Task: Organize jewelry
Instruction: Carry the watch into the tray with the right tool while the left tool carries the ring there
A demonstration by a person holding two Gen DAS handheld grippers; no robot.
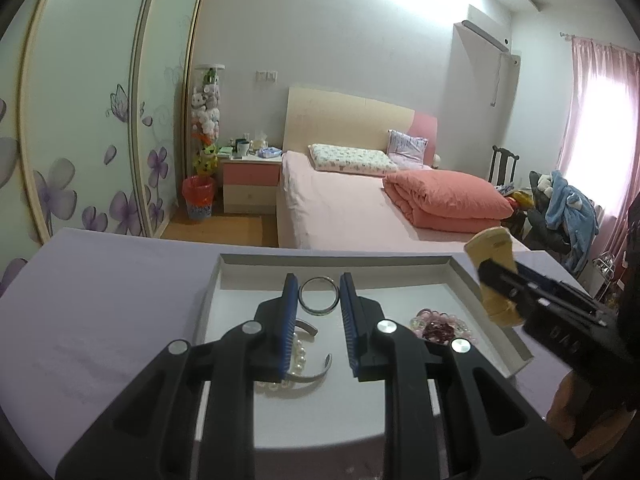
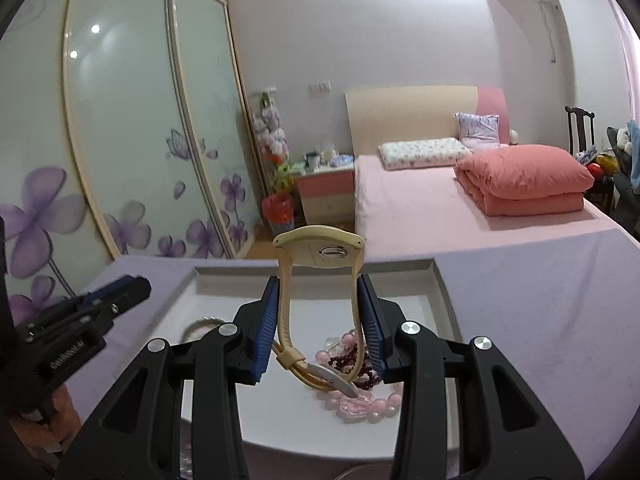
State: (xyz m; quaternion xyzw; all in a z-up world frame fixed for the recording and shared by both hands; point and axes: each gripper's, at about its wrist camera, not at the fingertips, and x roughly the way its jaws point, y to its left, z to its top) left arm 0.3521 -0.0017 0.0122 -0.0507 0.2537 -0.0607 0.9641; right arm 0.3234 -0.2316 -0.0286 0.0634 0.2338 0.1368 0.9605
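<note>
A shallow white tray point(image 1: 400, 266) lies on a lilac-covered table. In it are a silver bangle point(image 1: 318, 295), a pearl bracelet point(image 1: 299, 354), an open silver cuff point(image 1: 318, 374) and pink bead bracelets point(image 1: 438, 326). My left gripper point(image 1: 318, 280) hovers over the tray's left half, its blue pads a little apart with nothing between them. My right gripper point(image 2: 319, 282) is shut on a cream wristwatch point(image 2: 320, 250), pads pressing both sides of the strap loop, face upward. It hangs above the pink beads point(image 2: 360, 400) and a dark red bead bracelet point(image 2: 366, 364). The watch point(image 1: 490, 248) also shows over the tray's right rim.
Behind the table is a bed point(image 1: 340, 208) with a folded salmon quilt point(image 1: 444, 198). A nightstand point(image 1: 250, 184) and a red bin point(image 1: 198, 196) stand by sliding wardrobe doors point(image 1: 80, 120) on the left. A cluttered chair point(image 1: 560, 208) is at the right.
</note>
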